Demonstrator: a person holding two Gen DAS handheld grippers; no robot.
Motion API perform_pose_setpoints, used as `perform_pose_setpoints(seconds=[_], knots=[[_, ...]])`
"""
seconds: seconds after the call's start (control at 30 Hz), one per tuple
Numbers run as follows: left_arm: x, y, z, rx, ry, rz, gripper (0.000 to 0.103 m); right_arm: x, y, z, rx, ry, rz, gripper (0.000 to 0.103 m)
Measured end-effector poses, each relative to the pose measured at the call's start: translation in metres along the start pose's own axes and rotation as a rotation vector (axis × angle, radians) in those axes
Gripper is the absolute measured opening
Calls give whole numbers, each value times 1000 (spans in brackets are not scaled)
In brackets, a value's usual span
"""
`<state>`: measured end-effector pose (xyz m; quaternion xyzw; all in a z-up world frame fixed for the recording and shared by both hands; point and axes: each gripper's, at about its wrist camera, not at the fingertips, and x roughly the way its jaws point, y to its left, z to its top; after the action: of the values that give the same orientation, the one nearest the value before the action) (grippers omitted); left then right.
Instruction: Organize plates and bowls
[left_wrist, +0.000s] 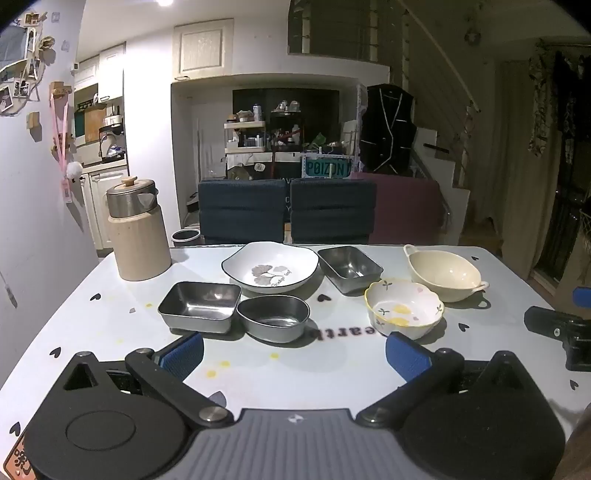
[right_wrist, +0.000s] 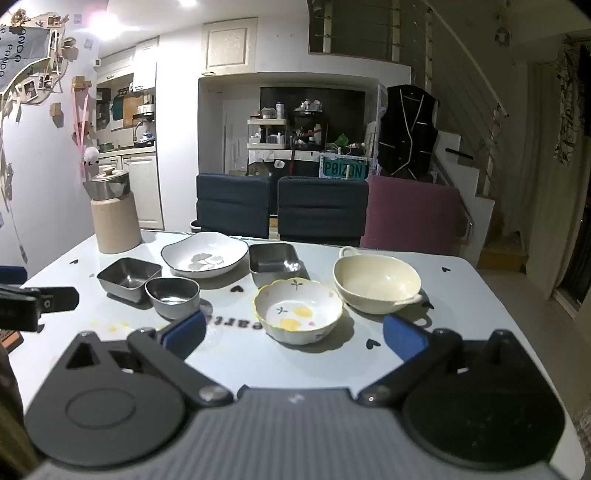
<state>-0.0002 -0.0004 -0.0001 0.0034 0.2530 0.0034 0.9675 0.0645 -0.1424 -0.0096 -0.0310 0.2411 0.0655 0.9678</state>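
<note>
Six dishes stand apart on the white table (left_wrist: 110, 295). A white leaf-print plate (left_wrist: 269, 271) is at the back middle. A steel rectangular dish (left_wrist: 199, 304) and a steel oval bowl (left_wrist: 273, 315) sit in front of it. Another steel rectangular dish (left_wrist: 349, 266), a flower-rimmed bowl (left_wrist: 404, 312) and a cream two-handled bowl (left_wrist: 445, 273) lie to the right. My left gripper (left_wrist: 293, 352) is open and empty, just short of the oval bowl. My right gripper (right_wrist: 293, 332) is open and empty, with the flower-rimmed bowl (right_wrist: 297, 310) between its fingertips' line.
A beige jug with a steel lid (left_wrist: 136, 229) stands at the table's back left. Two dark blue chairs (left_wrist: 284, 210) and a purple one (left_wrist: 406, 206) line the far edge. The other gripper (left_wrist: 561, 328) shows at the right of the left wrist view.
</note>
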Motion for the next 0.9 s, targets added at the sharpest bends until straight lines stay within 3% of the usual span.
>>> perform_pose_setpoints(seconds=[0.9], knots=[[-1, -2, -2, -4, 10, -36, 103, 2, 0, 1, 3, 0, 0, 103]])
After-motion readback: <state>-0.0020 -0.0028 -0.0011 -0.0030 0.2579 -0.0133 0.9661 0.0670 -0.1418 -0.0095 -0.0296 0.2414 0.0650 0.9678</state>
